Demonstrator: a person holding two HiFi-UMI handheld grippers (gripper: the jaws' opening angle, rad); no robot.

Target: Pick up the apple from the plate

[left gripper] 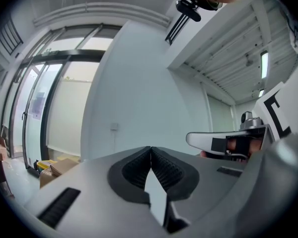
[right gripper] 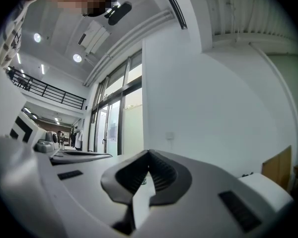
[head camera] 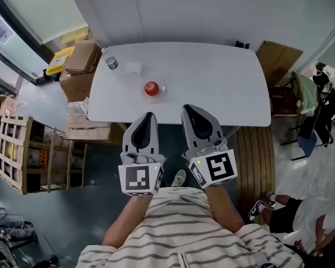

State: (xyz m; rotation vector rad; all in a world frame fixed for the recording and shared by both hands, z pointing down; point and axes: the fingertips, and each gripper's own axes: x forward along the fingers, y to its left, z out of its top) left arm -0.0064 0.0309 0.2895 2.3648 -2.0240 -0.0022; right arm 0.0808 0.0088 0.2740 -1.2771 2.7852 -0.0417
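Note:
A red apple rests on a small clear plate near the front middle of the white table. Both grippers hover side by side in front of the table's near edge, short of the apple. My left gripper is shut and empty, its ribbed pads meeting at the tip. My right gripper is also shut with nothing in it, jaws touching at the tip. Neither gripper view shows the apple; each shows the other gripper beside it.
A water bottle and a small white object stand at the table's back left. Cardboard boxes and a wooden crate are on the left. Right of the table are a cardboard sheet, a chair and a seated person's legs.

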